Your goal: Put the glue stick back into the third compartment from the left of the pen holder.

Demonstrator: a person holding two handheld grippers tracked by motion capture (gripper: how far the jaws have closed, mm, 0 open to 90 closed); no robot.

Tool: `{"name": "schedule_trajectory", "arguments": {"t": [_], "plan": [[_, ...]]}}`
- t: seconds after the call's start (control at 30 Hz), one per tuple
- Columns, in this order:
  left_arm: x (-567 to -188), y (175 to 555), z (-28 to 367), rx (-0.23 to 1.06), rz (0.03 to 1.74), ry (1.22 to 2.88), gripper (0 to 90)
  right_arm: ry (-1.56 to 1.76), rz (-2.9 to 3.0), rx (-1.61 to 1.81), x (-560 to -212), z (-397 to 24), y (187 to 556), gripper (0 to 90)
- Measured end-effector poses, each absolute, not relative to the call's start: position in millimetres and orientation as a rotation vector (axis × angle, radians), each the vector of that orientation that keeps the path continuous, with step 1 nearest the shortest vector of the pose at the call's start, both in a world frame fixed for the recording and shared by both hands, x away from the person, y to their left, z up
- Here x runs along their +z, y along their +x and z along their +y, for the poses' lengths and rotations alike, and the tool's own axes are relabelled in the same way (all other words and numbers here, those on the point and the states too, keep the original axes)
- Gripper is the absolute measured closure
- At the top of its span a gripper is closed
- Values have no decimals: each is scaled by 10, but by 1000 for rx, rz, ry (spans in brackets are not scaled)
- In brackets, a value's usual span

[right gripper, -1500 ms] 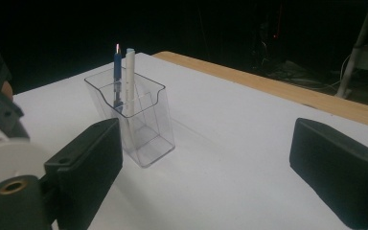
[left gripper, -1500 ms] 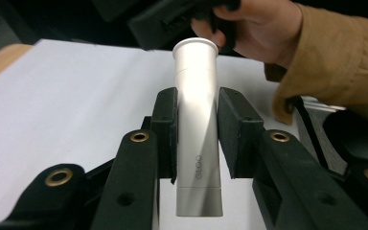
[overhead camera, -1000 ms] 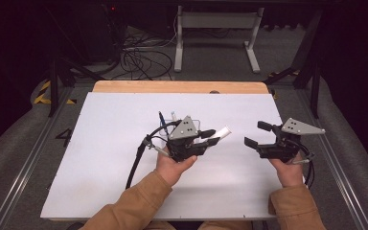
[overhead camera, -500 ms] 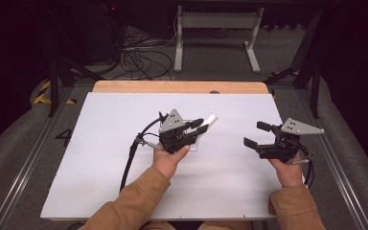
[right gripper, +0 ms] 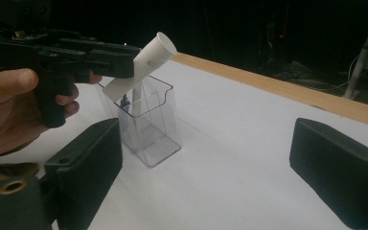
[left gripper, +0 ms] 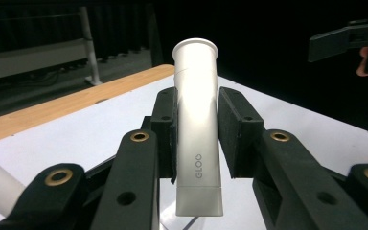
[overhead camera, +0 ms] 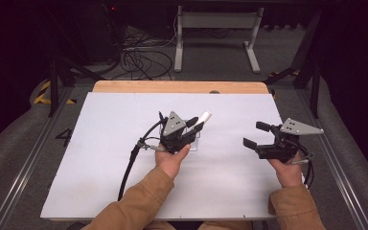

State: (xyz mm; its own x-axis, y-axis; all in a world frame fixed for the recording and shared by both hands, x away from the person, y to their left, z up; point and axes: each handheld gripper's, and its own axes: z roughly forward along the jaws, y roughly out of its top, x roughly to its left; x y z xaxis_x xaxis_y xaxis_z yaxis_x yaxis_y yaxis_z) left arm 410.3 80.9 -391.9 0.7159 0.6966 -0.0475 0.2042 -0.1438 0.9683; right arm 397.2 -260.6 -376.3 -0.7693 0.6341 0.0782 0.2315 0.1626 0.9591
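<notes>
A white tube marked GLOO (left gripper: 196, 110) is clamped between the pads of my left gripper (left gripper: 197, 96), which is shut on it. In the high view the left gripper (overhead camera: 191, 128) holds the tube (overhead camera: 204, 117) tilted near the middle of the white tabletop (overhead camera: 100, 158). Below it stands a clear plastic box (right gripper: 153, 129), and the tube's (right gripper: 141, 67) lower end sits at the box's open top. A small white and blue item (right gripper: 132, 103) stands inside the box. My right gripper (overhead camera: 255, 135) hovers open to the right, with nothing between its jaws.
A wooden strip (overhead camera: 172, 86) runs along the table's far edge. The left gripper's black cable (overhead camera: 129, 163) trails across the tabletop toward the person. Beyond the table are a metal stand (overhead camera: 215, 28) and loose cables on the floor (overhead camera: 139, 57).
The left hand carried the tube left and farther across the table, lowering it to the clear box. The right hand stayed put.
</notes>
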Motion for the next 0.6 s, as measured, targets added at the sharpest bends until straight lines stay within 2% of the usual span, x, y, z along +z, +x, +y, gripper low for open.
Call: {"name": "schedule_trajectory", "arguments": {"t": [0.37, 0.6], "plan": [[-3992, 4145, 826, 505, 814, 1658, 706, 820, 2110, 1646, -3764, -2590, 3970, 113], [-4010, 4154, 806, 554, 845, 1661, 705, 810, 2119, 1648, -3763, -2578, 3969, 113]]}}
